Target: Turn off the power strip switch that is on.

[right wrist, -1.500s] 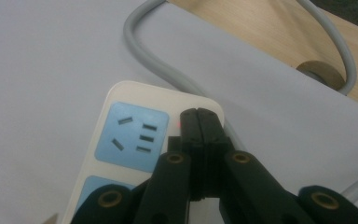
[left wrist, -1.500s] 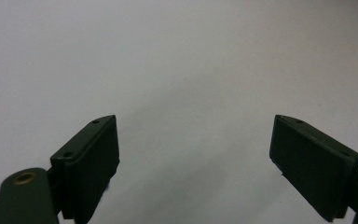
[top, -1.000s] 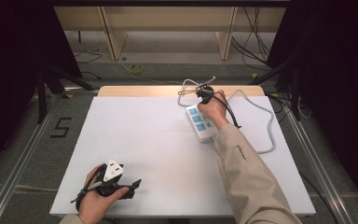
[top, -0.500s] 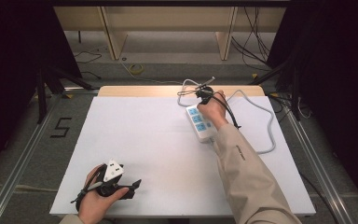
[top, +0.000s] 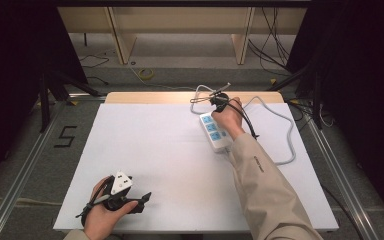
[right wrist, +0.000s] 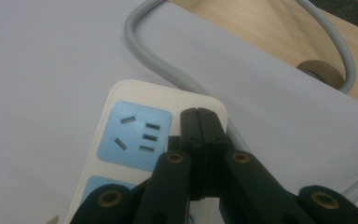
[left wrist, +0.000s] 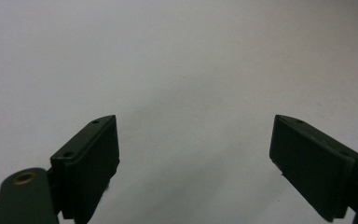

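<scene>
The white plastic power strip with blue socket faces point(top: 215, 132) lies on the white-covered worktop point(top: 170, 150), right of centre toward the far edge, long axis running near to far; its grey round cable point(top: 286, 131) loops to the right and returns toward the far wooden edge. The right claw point(right wrist: 199, 122) is clenched, jaws pressed flat together with nothing between them, tips positioned over the far end of the strip, just beside the farthest blue socket point(right wrist: 135, 136); whether the tips touch the casing cannot be determined. The left claw point(left wrist: 193, 144) is released, jaws standing wide apart over bare worktop at the near left corner, well apart from the strip.
</scene>
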`<state>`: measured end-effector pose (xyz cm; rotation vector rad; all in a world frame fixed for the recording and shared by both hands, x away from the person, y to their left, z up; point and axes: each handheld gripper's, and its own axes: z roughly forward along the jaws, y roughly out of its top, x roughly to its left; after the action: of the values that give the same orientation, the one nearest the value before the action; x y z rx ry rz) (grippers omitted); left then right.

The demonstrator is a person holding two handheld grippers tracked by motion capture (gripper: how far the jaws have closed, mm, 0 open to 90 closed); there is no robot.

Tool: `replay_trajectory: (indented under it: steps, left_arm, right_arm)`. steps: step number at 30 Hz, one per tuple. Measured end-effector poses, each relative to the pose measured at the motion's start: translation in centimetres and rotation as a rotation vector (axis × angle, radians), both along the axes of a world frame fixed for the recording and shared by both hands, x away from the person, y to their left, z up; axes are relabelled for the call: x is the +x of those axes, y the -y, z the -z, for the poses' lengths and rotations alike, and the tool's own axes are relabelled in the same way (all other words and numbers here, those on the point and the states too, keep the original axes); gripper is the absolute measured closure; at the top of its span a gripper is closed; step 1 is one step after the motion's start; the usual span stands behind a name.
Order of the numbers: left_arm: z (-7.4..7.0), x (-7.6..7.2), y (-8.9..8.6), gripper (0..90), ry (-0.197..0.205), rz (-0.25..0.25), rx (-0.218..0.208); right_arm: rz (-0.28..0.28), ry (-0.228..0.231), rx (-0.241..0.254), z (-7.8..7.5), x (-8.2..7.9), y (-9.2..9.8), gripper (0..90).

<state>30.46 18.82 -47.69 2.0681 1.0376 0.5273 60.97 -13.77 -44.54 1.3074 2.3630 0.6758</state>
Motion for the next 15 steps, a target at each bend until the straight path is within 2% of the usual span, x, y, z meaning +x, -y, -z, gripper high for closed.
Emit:
replay_trajectory:
  steps: [2, 4, 7, 8, 10, 12, 15]
  left_arm:
    - [0.0, 0.0, 0.0, 15.3, 0.000, 0.000, -0.002]
    - [0.0, 0.0, 0.0, 15.3, 0.001, 0.001, -0.001]
    - [0.0, 0.0, 0.0, 15.3, 0.000, 0.001, 0.000]
    - [0.0, 0.0, 0.0, 15.3, 0.000, 0.000, 0.001]
    - [0.0, 0.0, 0.0, 15.3, -0.001, 0.001, 0.001]
    - [0.0, 0.0, 0.1, 15.3, -0.005, 0.002, 0.004]
    - [0.0, 0.0, 0.2, 15.3, -0.005, 0.003, 0.007]
  right_arm:
    - [-0.001, 0.015, 0.011, -0.3, -0.1, 0.0, 90.0]
    - [-0.013, 0.010, 0.003, -0.4, -0.3, 0.0, 90.0]
    - [-0.022, 0.036, 0.009, -0.8, -0.8, 0.3, 90.0]
    - [-0.029, 0.029, 0.013, -1.1, -1.3, 0.7, 84.0]
    - [-0.036, 0.016, 0.021, -1.2, -1.5, 0.9, 82.4]
    - [-0.052, 0.024, 0.048, -1.5, -2.6, 1.6, 80.2]
    - [-0.062, 0.017, 0.058, -1.7, -3.4, 1.9, 76.9]
